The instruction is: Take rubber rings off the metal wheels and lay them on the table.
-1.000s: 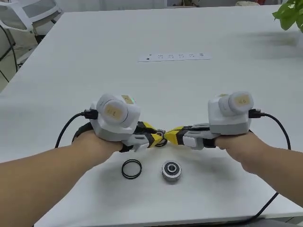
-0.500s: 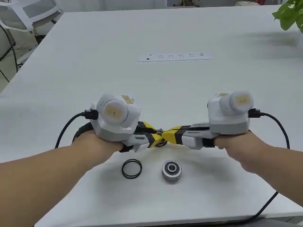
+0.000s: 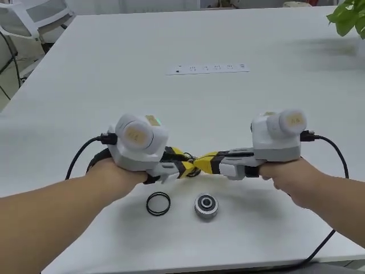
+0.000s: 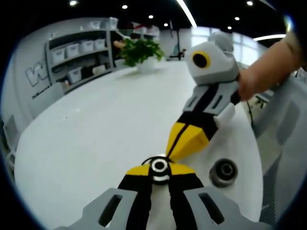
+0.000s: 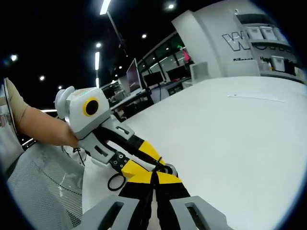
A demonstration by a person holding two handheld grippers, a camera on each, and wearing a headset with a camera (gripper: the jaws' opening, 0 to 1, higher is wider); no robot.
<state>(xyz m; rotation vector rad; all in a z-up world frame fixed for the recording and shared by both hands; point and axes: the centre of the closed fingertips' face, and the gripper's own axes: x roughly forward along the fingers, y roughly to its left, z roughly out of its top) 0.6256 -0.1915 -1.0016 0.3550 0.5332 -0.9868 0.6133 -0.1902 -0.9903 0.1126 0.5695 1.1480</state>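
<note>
**Grippers met tip to tip on one wheel; almost no change**

Nothing on the table (image 3: 171,103) has shifted since the earlier frames. Both grippers stay joined at their tips, and the right one has only drifted slightly.

Count:
- Metal wheels: two.
- Rubber rings lying free: one.
- Grippers: two.

Reference point: the loose wheel (image 3: 206,206), which lies flat on the table nearest the person.

1. Rubber ring (image 3: 158,204): flat on the table, just left of the loose wheel and not touching it.
2. Held wheel (image 4: 159,166): raised off the table, just beyond the loose wheel and a little to its left.
3. Left gripper (image 3: 188,166): beyond and left of the loose wheel, its jaws clamped on the held wheel.
4. Right gripper (image 3: 201,162): beyond the loose wheel, reaching in from the right. Its jaws are pressed together with their tips against the rim of the held wheel. Whether rubber is nipped between them cannot be told.
5. Socket strip (image 3: 208,68): set in the table, well beyond the loose wheel.
</note>
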